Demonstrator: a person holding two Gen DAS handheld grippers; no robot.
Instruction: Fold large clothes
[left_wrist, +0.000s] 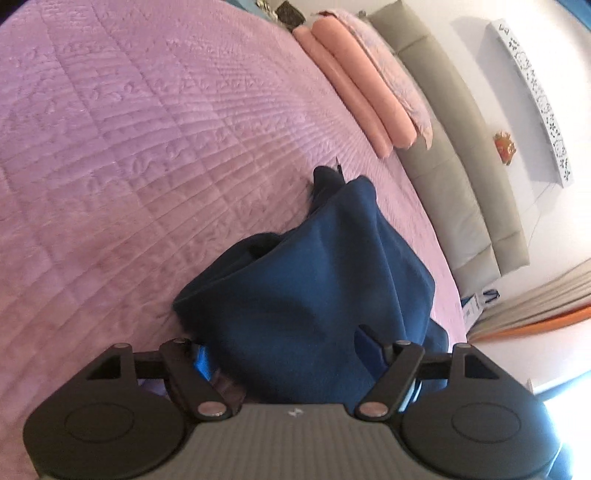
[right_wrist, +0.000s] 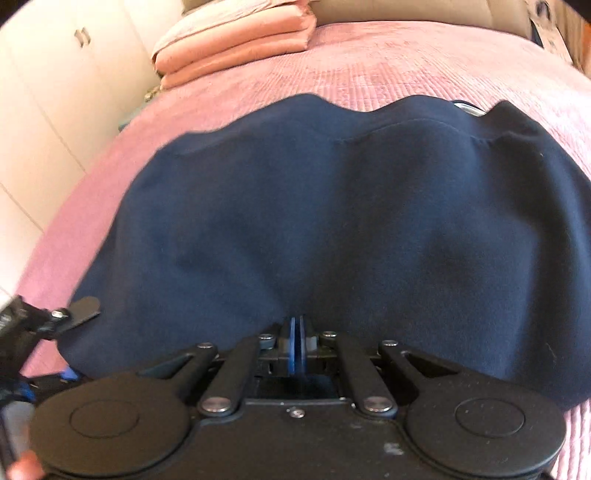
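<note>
Garment (right_wrist: 332, 221) on bed (right_wrist: 369, 66): right tongs (right_wrist: 297, 332) clamped on near hem, left tongs (left_wrist: 291, 358) apart straddling cloth, should close on hem level before folding.

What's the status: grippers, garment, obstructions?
Left gripper open, navy fabric between its fingers, not pinched. Right gripper shut on the dark navy fabric garment, draped over the pink quilted bedspread. Nothing obstructing.

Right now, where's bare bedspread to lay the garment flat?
Free: the pink bedspread between the navy garment and the folded pink bedding. Crowded: the near edge, where the right gripper pinches cloth.
</note>
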